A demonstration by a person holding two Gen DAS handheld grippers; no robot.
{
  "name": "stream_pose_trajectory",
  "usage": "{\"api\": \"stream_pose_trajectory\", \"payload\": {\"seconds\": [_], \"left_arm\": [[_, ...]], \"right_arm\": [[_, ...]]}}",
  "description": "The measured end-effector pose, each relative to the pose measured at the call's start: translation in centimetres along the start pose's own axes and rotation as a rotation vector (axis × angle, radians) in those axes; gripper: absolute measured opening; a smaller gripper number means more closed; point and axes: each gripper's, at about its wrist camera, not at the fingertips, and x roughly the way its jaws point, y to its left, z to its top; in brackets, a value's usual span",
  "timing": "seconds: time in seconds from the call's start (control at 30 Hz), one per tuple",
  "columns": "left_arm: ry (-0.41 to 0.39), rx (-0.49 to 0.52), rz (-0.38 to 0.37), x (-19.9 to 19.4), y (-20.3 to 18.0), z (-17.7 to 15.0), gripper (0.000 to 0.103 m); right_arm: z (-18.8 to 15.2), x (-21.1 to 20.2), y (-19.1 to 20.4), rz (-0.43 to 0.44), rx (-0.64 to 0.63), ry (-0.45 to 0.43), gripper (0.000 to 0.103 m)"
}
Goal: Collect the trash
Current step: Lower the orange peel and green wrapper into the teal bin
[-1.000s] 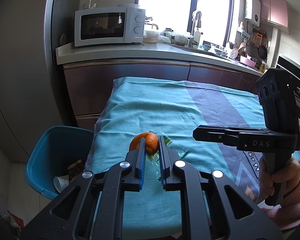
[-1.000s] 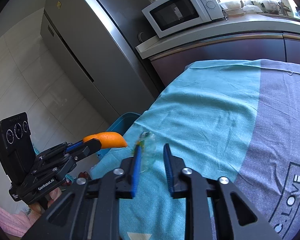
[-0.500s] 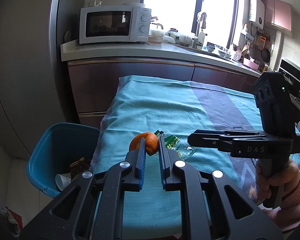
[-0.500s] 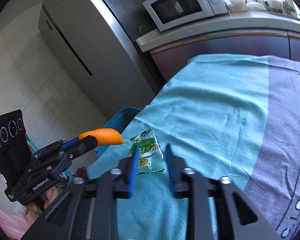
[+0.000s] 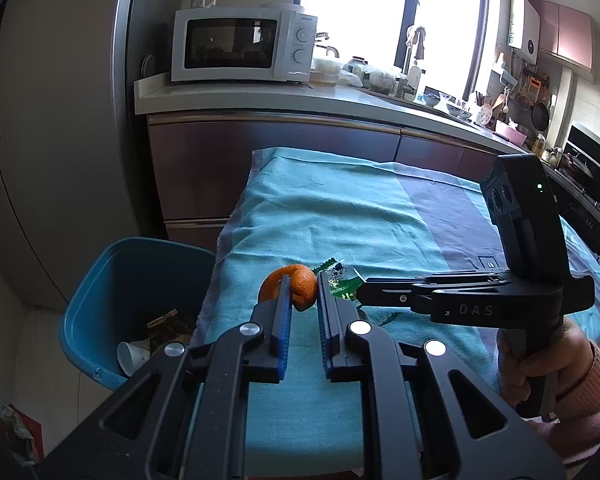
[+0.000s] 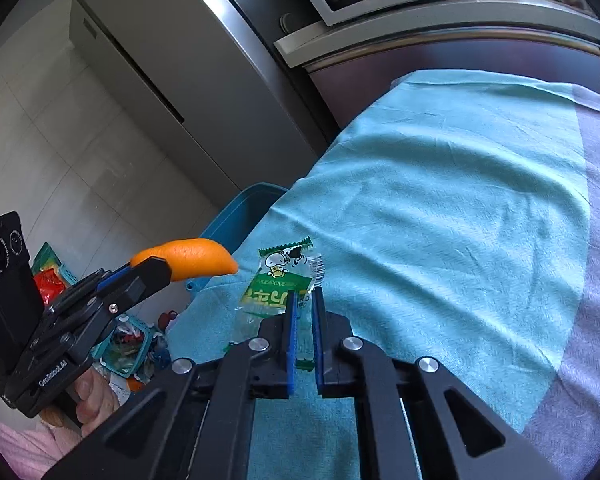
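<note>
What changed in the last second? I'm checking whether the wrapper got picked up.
The right gripper came in over the wrapper; its jaws have just been closing and now pinch it at the cloth's edge. The left gripper held the orange peel throughout, near the bin.

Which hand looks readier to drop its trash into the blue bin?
Left. The left gripper already grips the orange peel, and the blue bin stands on its side. The right gripper has just closed on the wrapper.

Two close wrist views, shared teal tablecloth [image 5: 340, 220]
</note>
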Motion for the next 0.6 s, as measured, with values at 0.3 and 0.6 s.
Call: {"api": "stream_pose_trajectory", "payload": {"seconds": [0.3,0.6], "left_arm": [[-0.011,-0.012,0.022,-0.3,1.1,0.1,0.013],[-0.021,-0.023,0.043,-0.7,2.1,0.4,0.013]], "right_arm": [[0.7,-1.1,0.8,0.013,-0.018,-0.042,0.002],[2.0,-1.3,2.0,0.032,-0.046,-0.071,0.002]]}}
